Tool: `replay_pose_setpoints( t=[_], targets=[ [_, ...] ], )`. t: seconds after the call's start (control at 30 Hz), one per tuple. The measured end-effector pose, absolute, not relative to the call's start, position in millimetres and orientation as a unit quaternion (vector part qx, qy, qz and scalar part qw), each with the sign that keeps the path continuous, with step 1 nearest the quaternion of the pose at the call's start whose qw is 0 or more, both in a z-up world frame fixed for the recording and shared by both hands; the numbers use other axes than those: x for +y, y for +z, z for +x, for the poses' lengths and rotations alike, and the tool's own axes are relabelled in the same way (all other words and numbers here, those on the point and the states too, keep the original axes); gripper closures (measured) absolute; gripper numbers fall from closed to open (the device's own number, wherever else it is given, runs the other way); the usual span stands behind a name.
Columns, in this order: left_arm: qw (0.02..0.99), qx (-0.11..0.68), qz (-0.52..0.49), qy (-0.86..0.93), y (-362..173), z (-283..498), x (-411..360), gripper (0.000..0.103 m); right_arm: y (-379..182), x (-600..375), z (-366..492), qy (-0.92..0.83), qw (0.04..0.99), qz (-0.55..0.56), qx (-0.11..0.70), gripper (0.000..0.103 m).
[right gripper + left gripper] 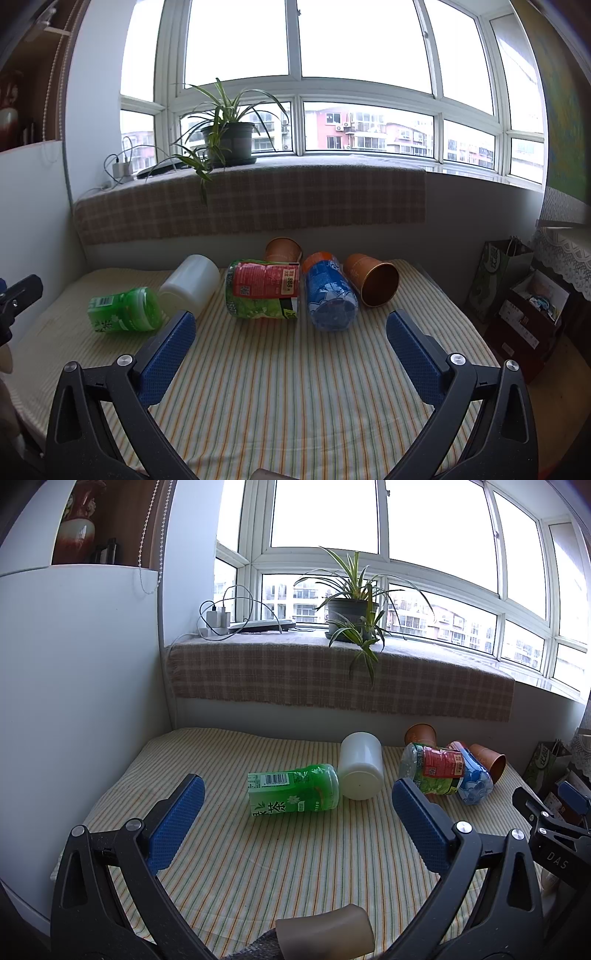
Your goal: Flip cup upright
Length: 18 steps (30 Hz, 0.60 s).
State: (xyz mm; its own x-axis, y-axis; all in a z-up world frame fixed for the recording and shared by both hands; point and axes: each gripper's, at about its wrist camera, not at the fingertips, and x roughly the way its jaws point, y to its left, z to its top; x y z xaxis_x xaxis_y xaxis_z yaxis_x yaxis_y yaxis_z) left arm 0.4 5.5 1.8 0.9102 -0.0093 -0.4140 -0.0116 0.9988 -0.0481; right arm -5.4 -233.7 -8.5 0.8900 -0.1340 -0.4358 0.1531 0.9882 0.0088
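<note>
Orange cup (373, 279): laid on its side, right of centre in the right view, mouth turned toward the lower right. Right gripper (290, 328): spread wide, empty, nearer. Left gripper (297, 799): likewise spread, empty.

Ahead of me a wide white-framed bay window (303, 92) lets in flat daylight, with pink and grey apartment blocks (365, 133) beyond. A brown plaid cloth (332, 679) drapes the sill, where a potted green spider plant (354, 609) stands. A plain white wall panel (74, 664) rises on my left.
</note>
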Motion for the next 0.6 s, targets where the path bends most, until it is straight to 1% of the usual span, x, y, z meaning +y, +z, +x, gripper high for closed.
replay_pose_setpoints(
  t=[0.6],
  targets=[
    [0.977, 0.212, -0.026, 0.001, 1.8, 0.1, 5.8, 0.0, -9.2, -233.5, -4.9, -0.072, 0.972, 0.019, 0.224, 0.0]
  ],
)
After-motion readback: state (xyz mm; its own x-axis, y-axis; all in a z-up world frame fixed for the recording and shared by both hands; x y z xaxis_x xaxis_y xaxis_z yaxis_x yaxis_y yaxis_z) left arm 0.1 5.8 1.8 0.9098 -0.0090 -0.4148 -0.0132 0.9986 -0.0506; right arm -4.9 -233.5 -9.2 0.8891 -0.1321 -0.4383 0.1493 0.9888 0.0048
